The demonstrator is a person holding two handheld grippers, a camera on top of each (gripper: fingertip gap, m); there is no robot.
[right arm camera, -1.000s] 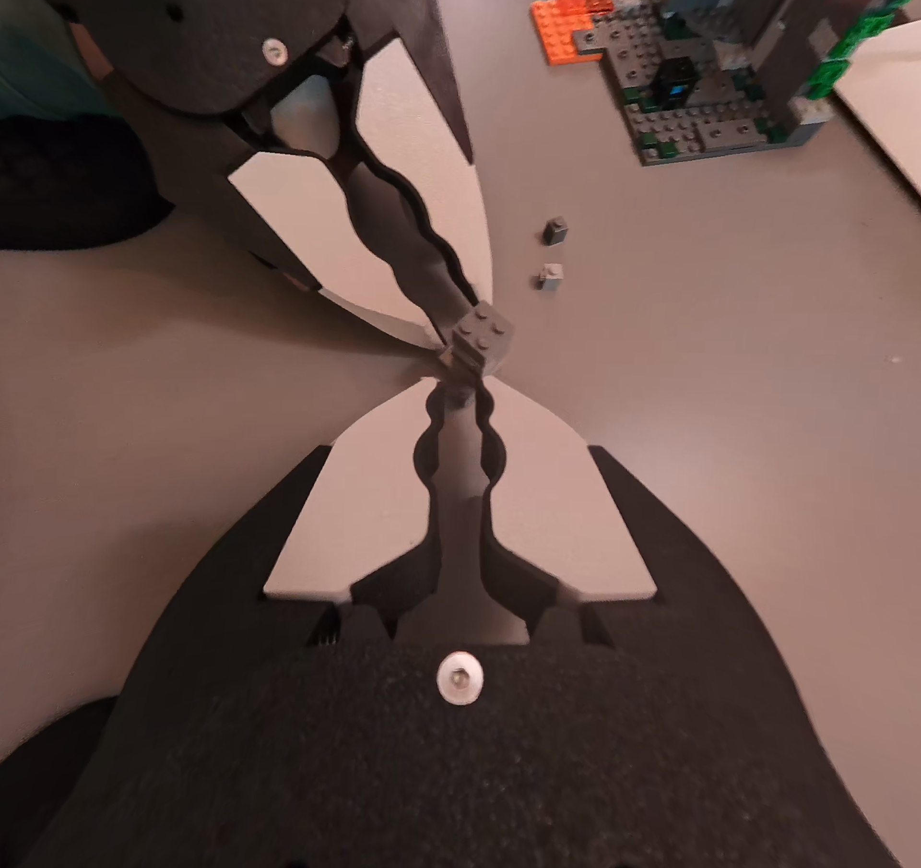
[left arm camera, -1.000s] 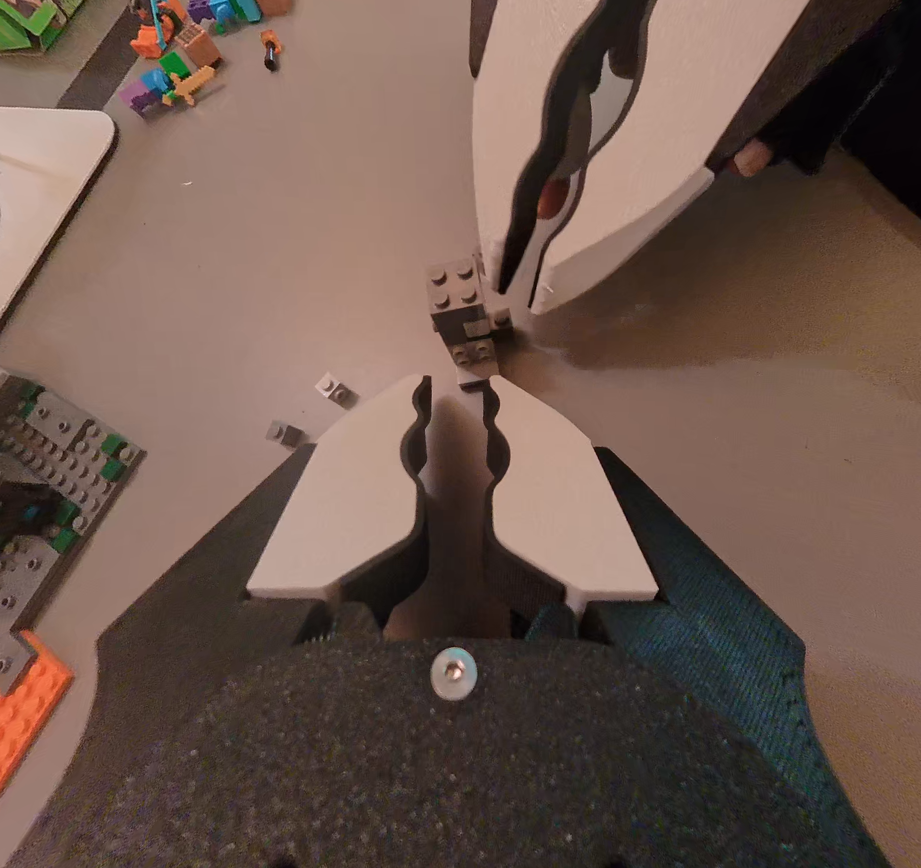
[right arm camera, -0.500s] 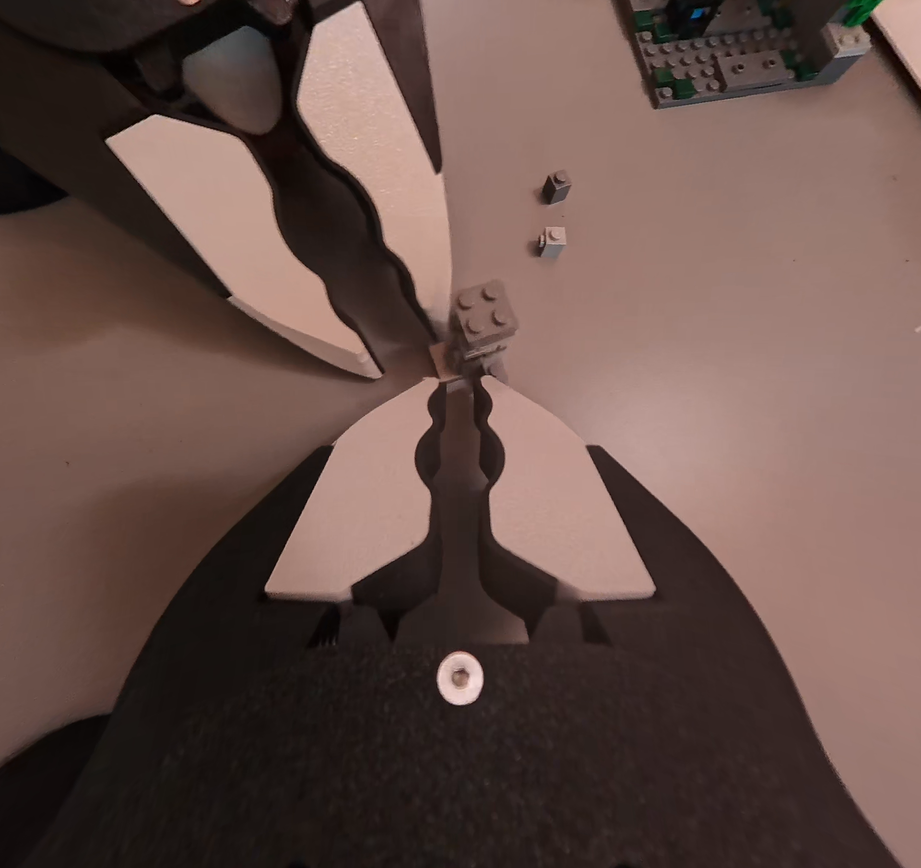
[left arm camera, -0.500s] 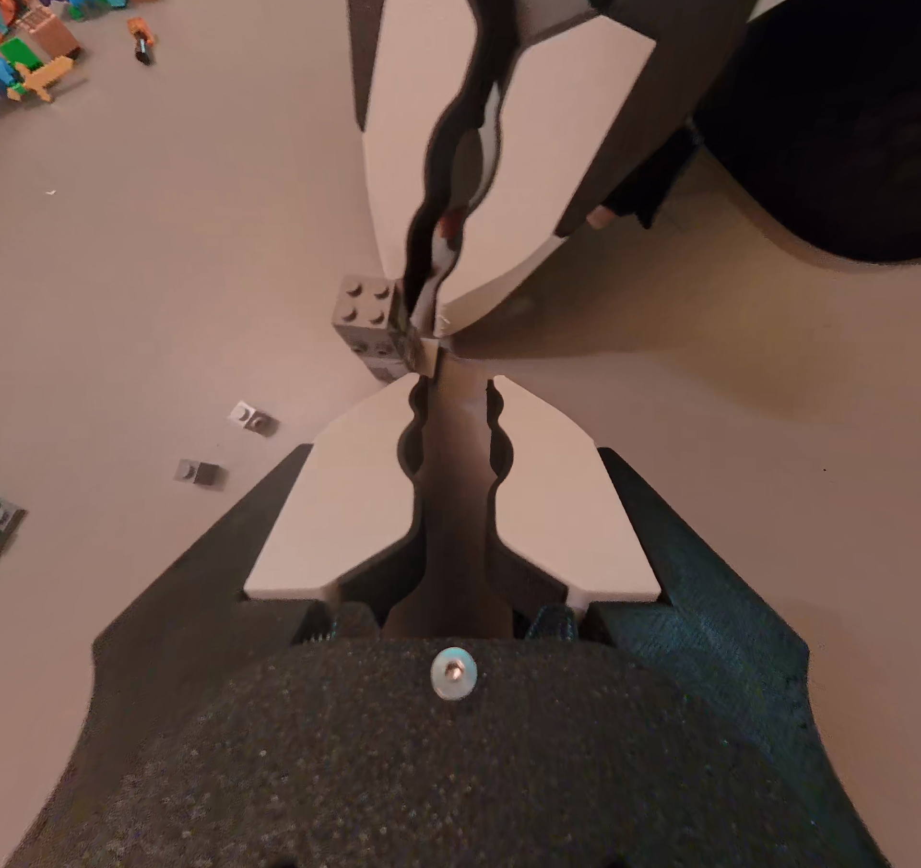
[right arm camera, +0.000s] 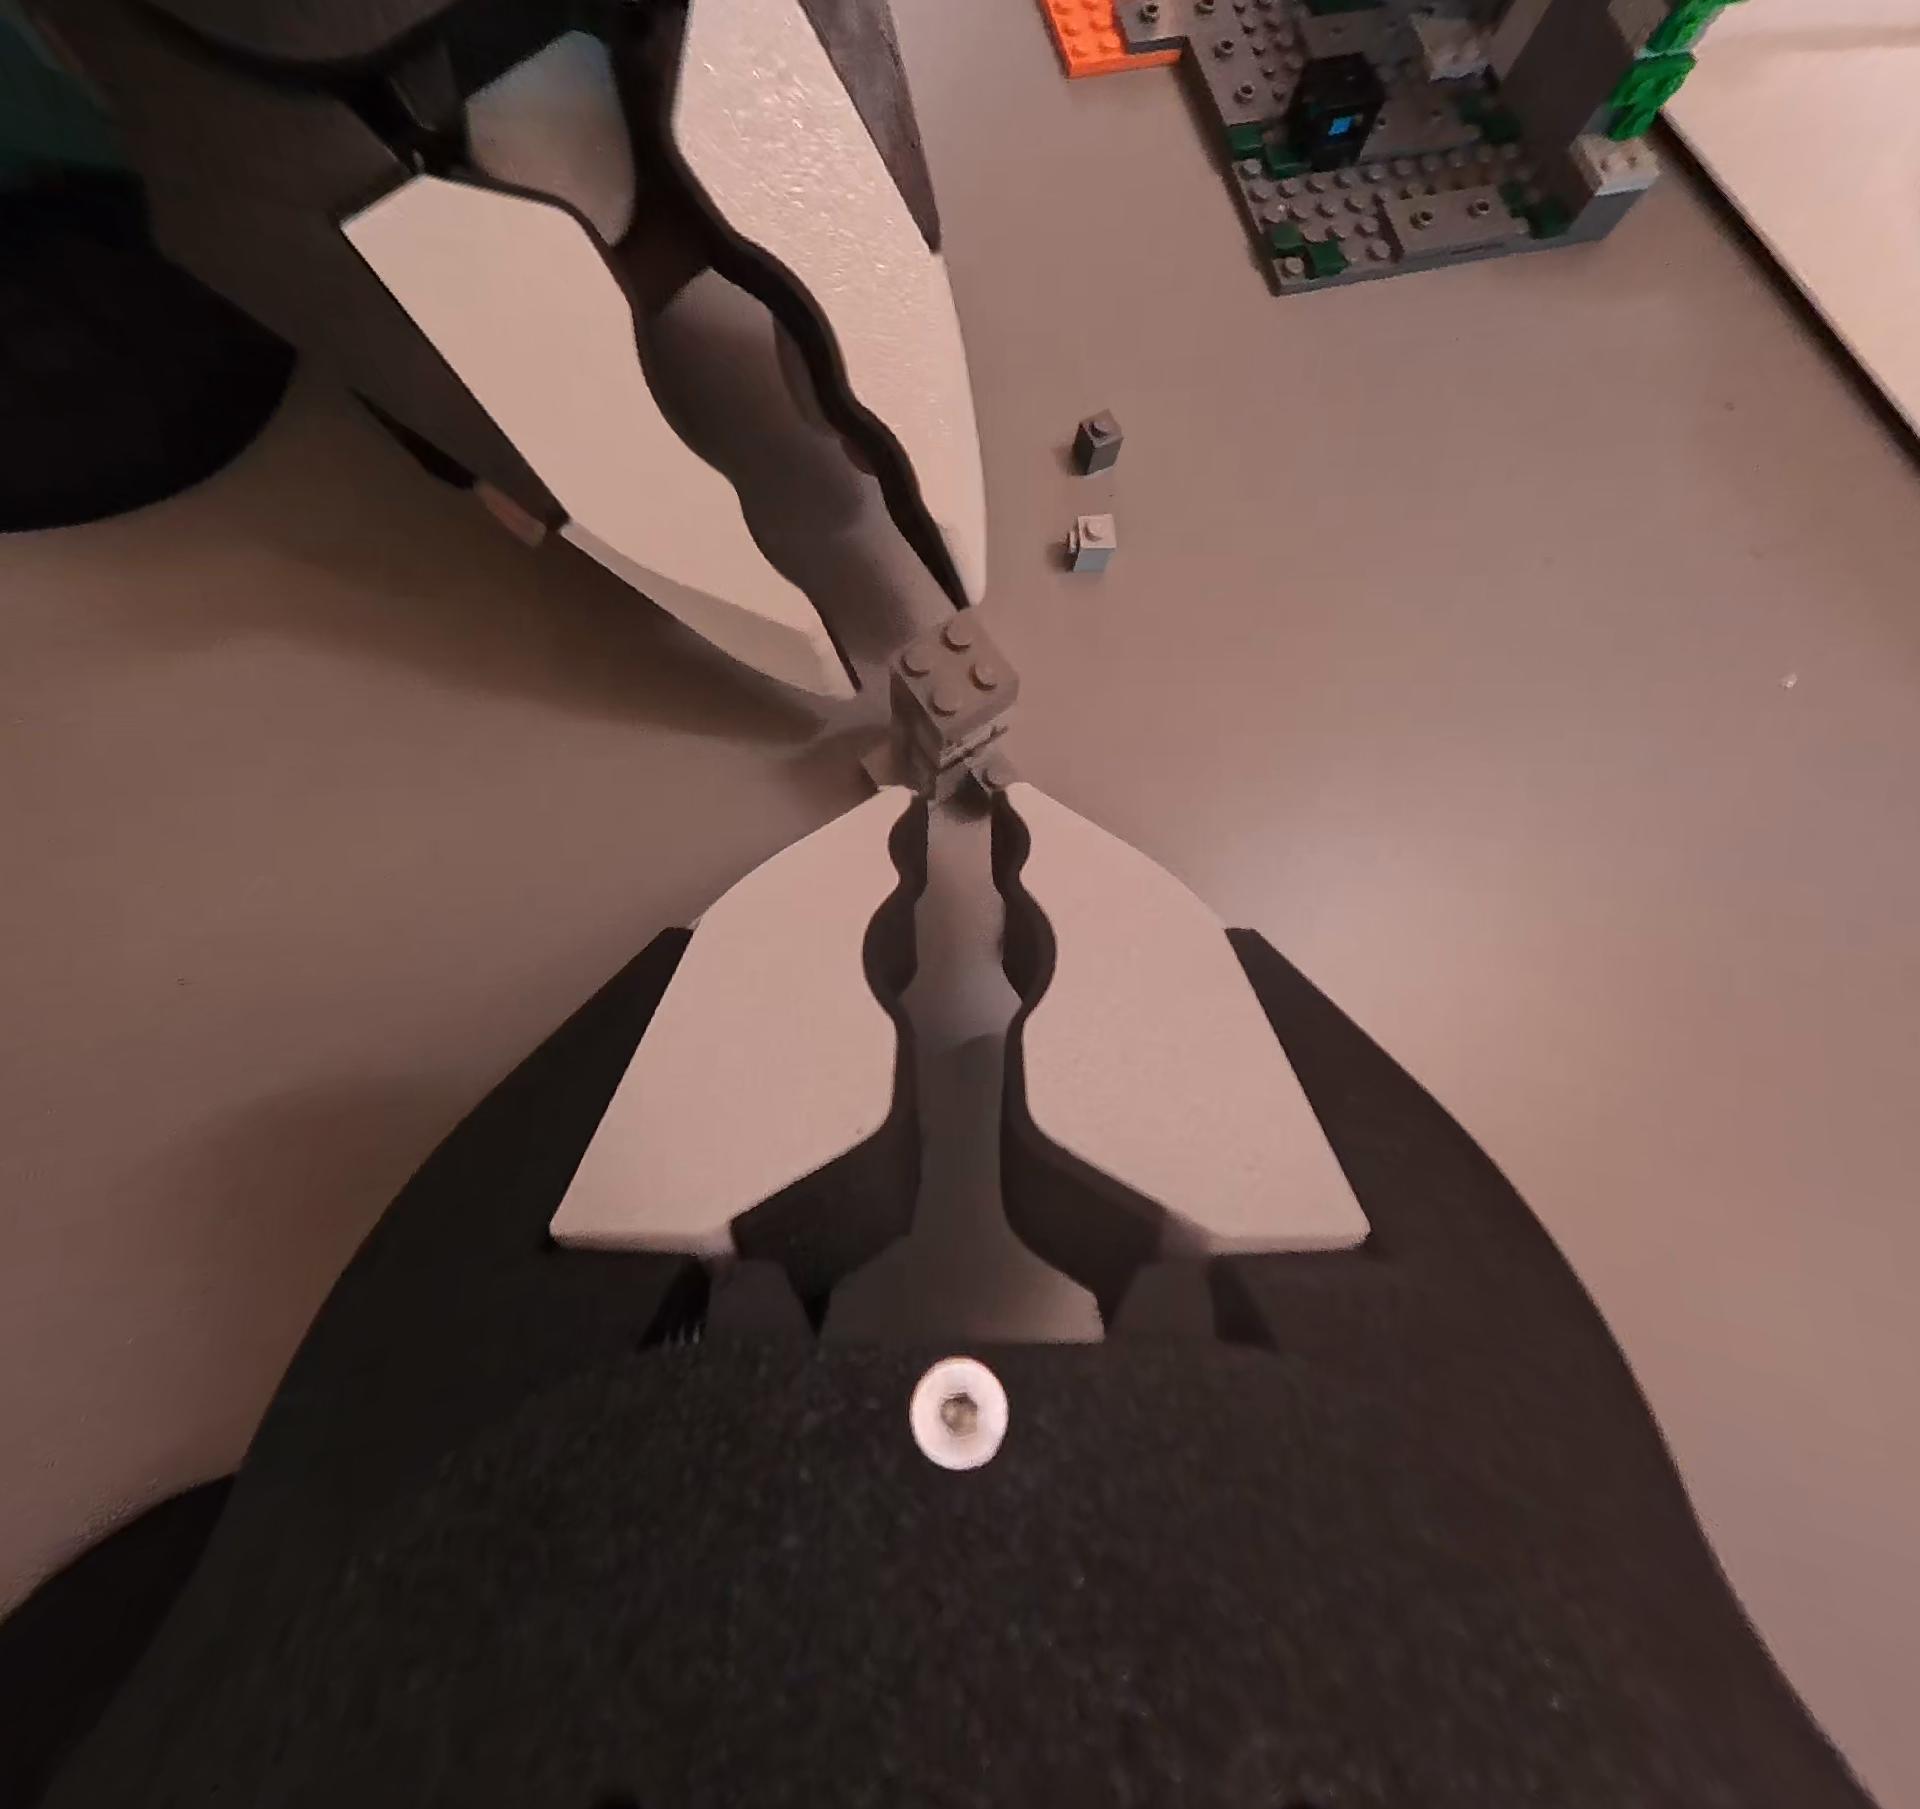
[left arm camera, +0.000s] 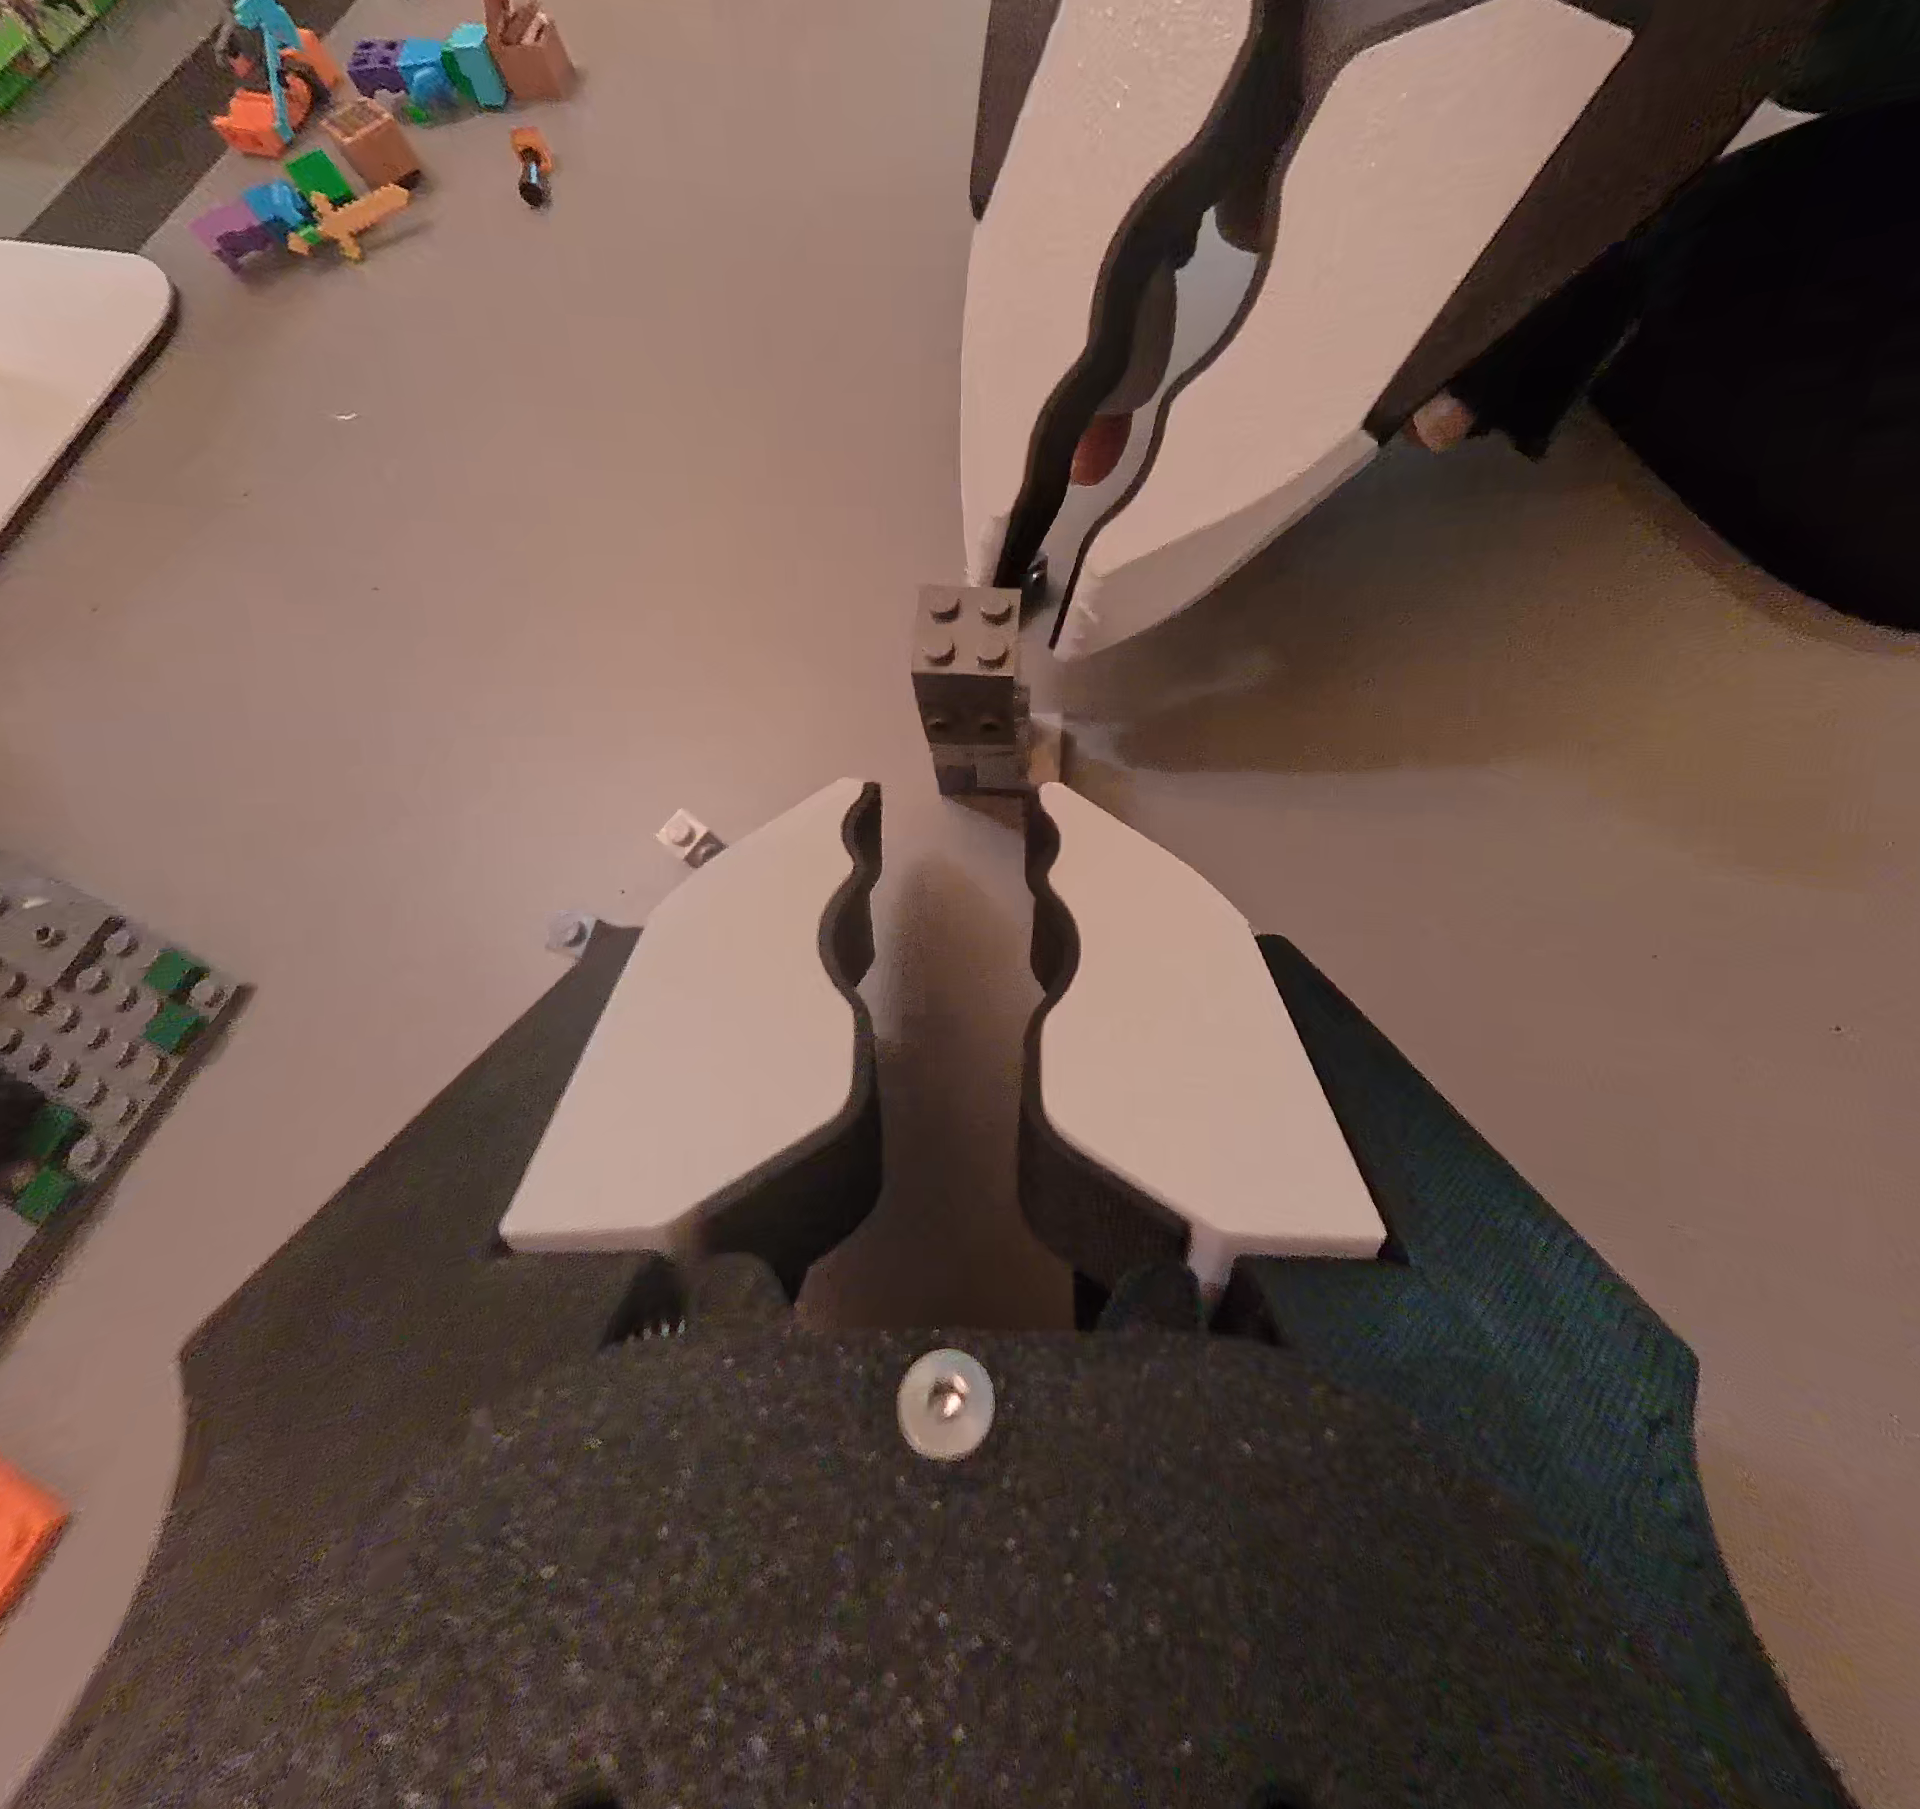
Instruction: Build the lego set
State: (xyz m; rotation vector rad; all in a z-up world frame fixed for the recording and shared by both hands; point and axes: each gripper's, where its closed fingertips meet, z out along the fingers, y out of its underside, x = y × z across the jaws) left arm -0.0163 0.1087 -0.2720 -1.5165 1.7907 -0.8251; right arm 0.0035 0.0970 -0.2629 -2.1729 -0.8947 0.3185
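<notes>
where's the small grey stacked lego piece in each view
Left wrist view: small grey stacked lego piece, just above centre, beyond the left gripper.
Right wrist view: same piece, at centre, at the right gripper.
Shared landmark: two loose small grey one-stud bricks.

Grey tabletop point(right arm camera: 1455, 928) here, and the grey stud-topped figure point(right arm camera: 951, 710) stands upright on it. Just beside the figure sit two small grey bricks point(right arm camera: 1093, 497); farther beyond them, the grey-and-orange baseplate build point(right arm camera: 1382, 138). Well apart from the figure, colourful loose pieces point(left arm camera: 364, 128).
</notes>
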